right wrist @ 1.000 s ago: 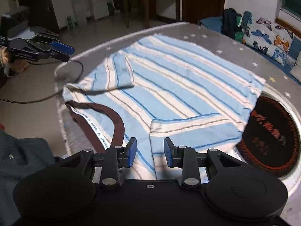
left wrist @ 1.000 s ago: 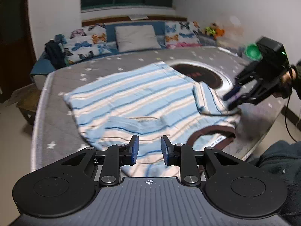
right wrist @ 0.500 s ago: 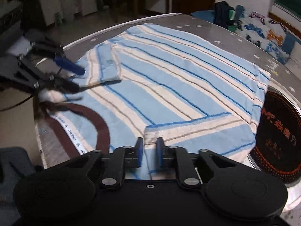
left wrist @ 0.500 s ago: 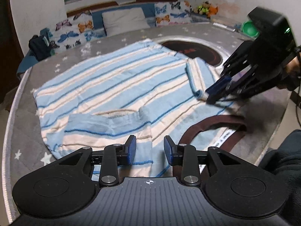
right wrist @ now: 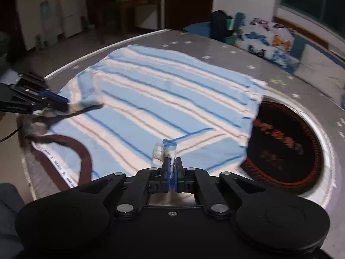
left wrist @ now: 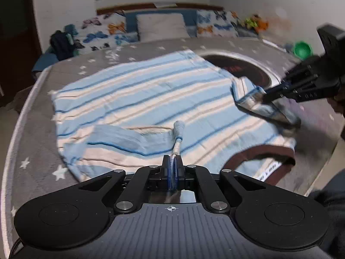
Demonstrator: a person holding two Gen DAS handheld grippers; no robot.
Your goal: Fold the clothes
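A light blue shirt with white and dark stripes [left wrist: 151, 99] lies spread flat on a grey starred bed, its brown collar [left wrist: 261, 151] near the front edge. My left gripper [left wrist: 172, 168] is shut on the shirt's near left edge by the folded-in sleeve [left wrist: 129, 138], with pinched fabric standing up between the pads. My right gripper [right wrist: 171, 170] is shut on the shirt's right edge and lifts it slightly. It also shows in the left wrist view [left wrist: 278, 90], holding a raised fold. The left gripper shows in the right wrist view [right wrist: 54, 102].
The grey bed cover [left wrist: 32, 151] has a round black-and-red emblem [right wrist: 286, 138] beside the shirt. Butterfly pillows [left wrist: 103, 34], a grey pillow [left wrist: 161, 26] and a dark bag [left wrist: 61, 45] sit at the headboard. A green object [left wrist: 303, 49] lies at the right.
Both grippers have closed from open onto the shirt's side edges and lifted the fabric slightly. Both wrist views have risen and pulled back a little.
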